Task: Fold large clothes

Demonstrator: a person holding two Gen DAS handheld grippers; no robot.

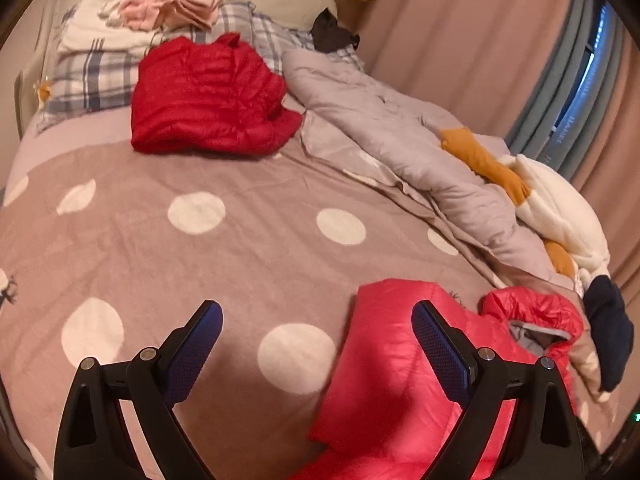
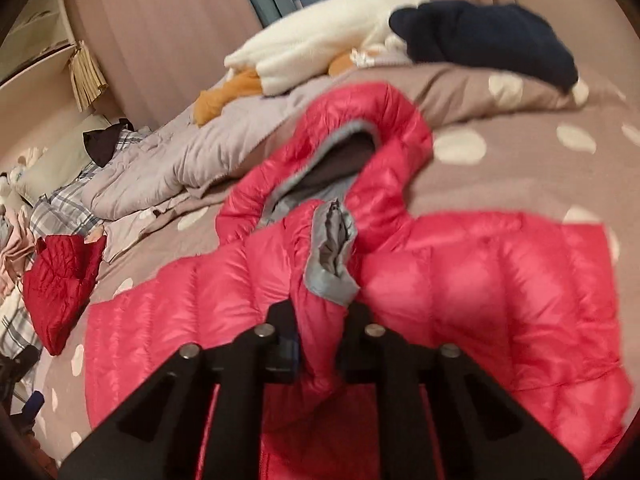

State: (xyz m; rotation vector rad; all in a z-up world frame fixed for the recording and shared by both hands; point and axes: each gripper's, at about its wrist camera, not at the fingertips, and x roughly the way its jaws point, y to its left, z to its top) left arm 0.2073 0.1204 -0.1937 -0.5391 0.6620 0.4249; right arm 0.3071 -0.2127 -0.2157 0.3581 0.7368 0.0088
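The right tool [image 2: 320, 316] is pinching a grey-lined fold of the pink puffer jacket [image 2: 460, 288] near its collar, seemingly the front edge, though the frame is blurring. The left tool [image 1: 316, 332] is hovering with its blue pads spread wide and holding nothing, just above the jacket's near panel. The jacket is lying flat on the polka-dot bed [image 1: 200, 240], hood [image 2: 360, 132] upward. Quilted, glossy and airy, it is looking light, slippery and springy; seams and hems are offering the firmest holds.
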